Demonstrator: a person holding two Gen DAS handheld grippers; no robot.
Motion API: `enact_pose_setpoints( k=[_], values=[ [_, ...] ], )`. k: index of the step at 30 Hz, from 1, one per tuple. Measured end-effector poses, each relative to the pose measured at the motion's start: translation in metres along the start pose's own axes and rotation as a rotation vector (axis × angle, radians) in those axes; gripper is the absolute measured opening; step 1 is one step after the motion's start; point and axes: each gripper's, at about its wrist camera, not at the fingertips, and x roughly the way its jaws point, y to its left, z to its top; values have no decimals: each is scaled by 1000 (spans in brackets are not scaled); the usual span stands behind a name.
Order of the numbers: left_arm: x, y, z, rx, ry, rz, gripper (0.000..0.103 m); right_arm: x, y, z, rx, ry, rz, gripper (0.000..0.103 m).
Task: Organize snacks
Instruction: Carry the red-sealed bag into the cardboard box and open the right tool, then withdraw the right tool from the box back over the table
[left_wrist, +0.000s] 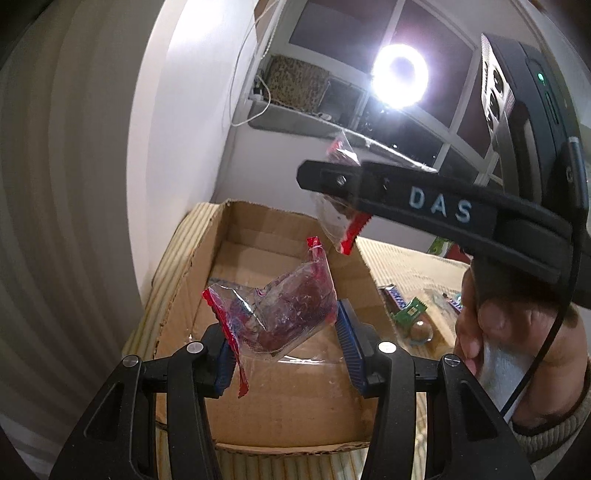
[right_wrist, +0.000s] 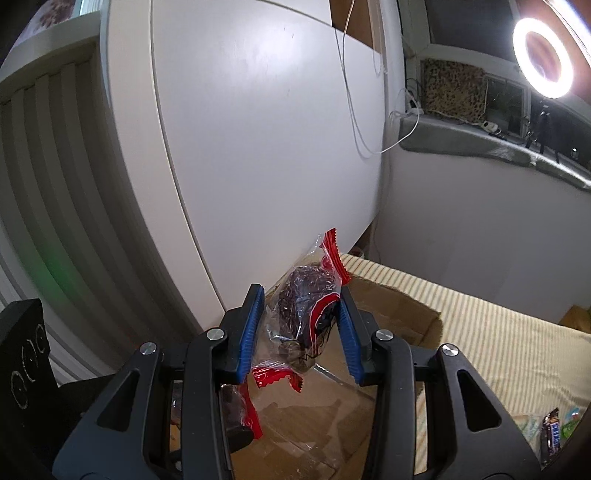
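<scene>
Left gripper (left_wrist: 282, 341): its blue pads pinch a clear packet with red ends (left_wrist: 280, 314), dark contents inside; the packet hangs directly over the open cardboard box (left_wrist: 192, 291); not yet released.

Right gripper (right_wrist: 301, 328): likewise pinching a second red-ended packet (right_wrist: 306, 314) of the same sort; the left wrist view shows this gripper raised above the far right corner of the box, so the packet is held in the air, apart from the cardboard; a further red-edged wrapper (right_wrist: 243, 410) shows low in the right wrist view, which I take to be the left gripper's packet, though I cannot confirm it.

Box interior: the visible floor appears largely bare; something bluish lies at the far end behind the held packet, too obscured to identify; whether any snack is already stowed cannot be told.

Beyond the box, on the striped cloth (left_wrist: 406, 258): a chocolate bar (left_wrist: 395, 295), a green packet (left_wrist: 408, 314) and a round sweet (left_wrist: 421, 330) lie loose beside the box wall; other wrappers farther right are partly hidden by the hand.

Assessment: two packets are on the point of delivery, neither deposited; at least three items on the cloth remain to be gathered; the work is judged well short of complete.
</scene>
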Motion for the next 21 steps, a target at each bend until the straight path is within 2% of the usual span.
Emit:
enact_pose_setpoints(
  k=[2, 4, 5, 6, 8, 13, 21],
  values=[
    [1, 2, -2, -8, 6, 10, 48, 12, -5, -1, 0, 27, 15, 44],
    [2, 3, -4, -17, 15, 27, 50, 16, -7, -4, 1, 34, -8, 58],
    [2, 4, -5, -25, 24, 36, 56, 13, -8, -6, 9, 22, -13, 71],
    [1, 4, -5, -32, 26, 45, 67, 7, -10, -7, 17, 4, -14, 78],
    [-3, 6, -6, -43, 18, 71, 73, -1, -13, -7, 18, -8, -26, 80],
    [-24, 12, -6, -76, -16, 87, 73, -32, -12, -12, 14, -38, -61, 81],
    [-58, 16, -4, -87, -84, 107, 74, -70, 0, -29, 33, -68, -106, 87]
  ],
)
